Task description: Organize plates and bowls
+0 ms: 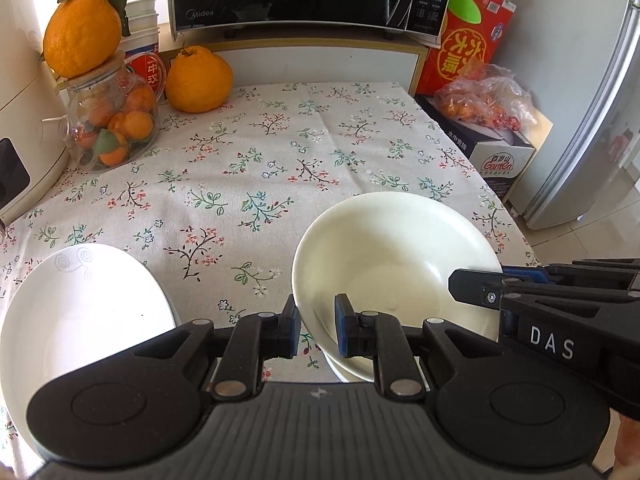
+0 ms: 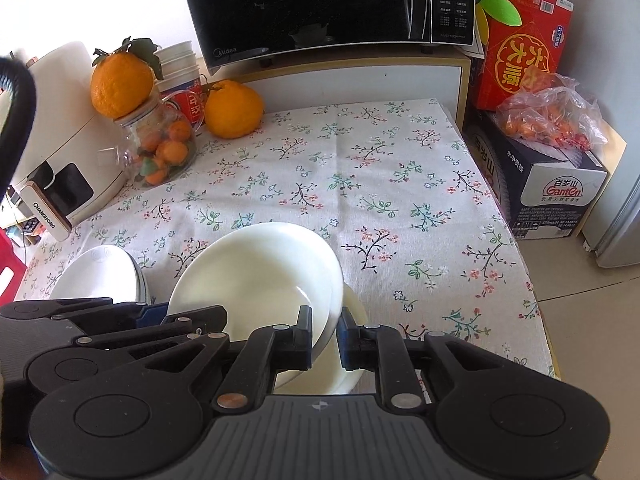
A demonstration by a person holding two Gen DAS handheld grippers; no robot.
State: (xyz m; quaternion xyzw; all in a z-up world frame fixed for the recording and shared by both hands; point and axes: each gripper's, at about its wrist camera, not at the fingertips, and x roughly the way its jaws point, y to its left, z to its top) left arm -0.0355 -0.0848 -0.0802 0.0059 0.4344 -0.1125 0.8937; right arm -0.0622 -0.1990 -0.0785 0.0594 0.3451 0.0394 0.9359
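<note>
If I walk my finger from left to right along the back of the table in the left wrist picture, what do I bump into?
White kitchen appliance → clear glass jar of small oranges with a big leafy orange on top → second big orange on the floral cloth → red printed box → clear plastic bag of small orange fruit.

The tabletop (image 1: 280, 152) wears a pale cloth sprinkled with dark twigs, green leaves and pink blossoms. The bowl (image 1: 384, 248) is plain cream; the plate (image 1: 80, 304) is white with faint grey swirls. Both tongs are black with blue pads (image 1: 343, 328). Two oranges (image 2: 234, 110) glow bright orange beside a red box (image 2: 520, 56).
</note>
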